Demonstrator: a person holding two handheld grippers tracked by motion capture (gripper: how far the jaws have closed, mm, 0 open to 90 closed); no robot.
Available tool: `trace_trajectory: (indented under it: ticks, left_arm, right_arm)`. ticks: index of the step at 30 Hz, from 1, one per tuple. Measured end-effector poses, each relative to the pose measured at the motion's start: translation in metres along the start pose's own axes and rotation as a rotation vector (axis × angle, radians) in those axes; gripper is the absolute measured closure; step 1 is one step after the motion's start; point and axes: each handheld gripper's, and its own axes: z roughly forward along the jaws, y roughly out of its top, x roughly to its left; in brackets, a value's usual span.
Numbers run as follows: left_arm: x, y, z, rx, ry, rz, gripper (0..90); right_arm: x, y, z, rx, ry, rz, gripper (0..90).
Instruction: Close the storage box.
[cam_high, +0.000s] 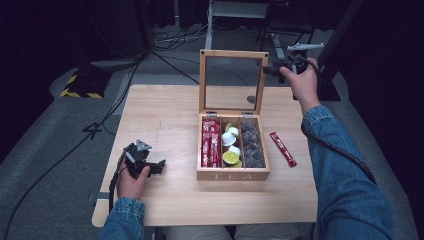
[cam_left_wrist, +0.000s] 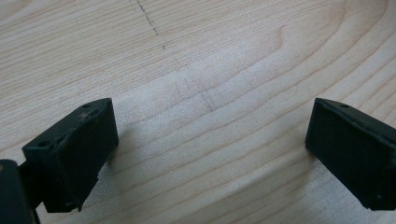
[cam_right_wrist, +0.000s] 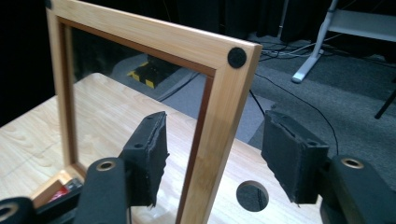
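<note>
1. The wooden tea box sat at centre frame, its glass-paned lid upright.
2. The right gripper straddled the lid's smooth wooden side rail, spread, black pads not pressing.
3. The left gripper hung spread over grained table, lower left.

One wooden tea box sits on the one table, its one glass-paned lid standing up, and inside I count three compartments. There's one red sachet lying loose on the wood beside the box, a bundle of red sachets in the left compartment too tightly packed to count, a few round capsules in the middle one, and dark tea bags piled in the right one, number unclear. Two grippers are in play, the left gripper and the right gripper, each with two black jaws, and one round hole shows in the tabletop.
</note>
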Motion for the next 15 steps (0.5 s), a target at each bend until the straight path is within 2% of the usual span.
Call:
trace_trajectory:
  ticks: [2, 11, 15]
  left_arm:
    - [0.0, 0.0, 0.0, 0.002, -0.001, 0.004, 2.7]
    - [0.001, 0.0, 0.0, 0.005, -0.002, 0.008, 2.6]
    - [0.001, 0.0, 0.0, 0.005, -0.003, 0.011, 2.6]
  right_arm:
    - [-0.002, 0.001, 0.006, 0.006, 0.0, 0.001, 43.9]
    - [-0.004, 0.002, 0.03, 0.006, 0.048, 0.062, 47.0]
    - [-0.003, 0.001, 0.037, 0.016, 0.047, 0.057, 47.2]
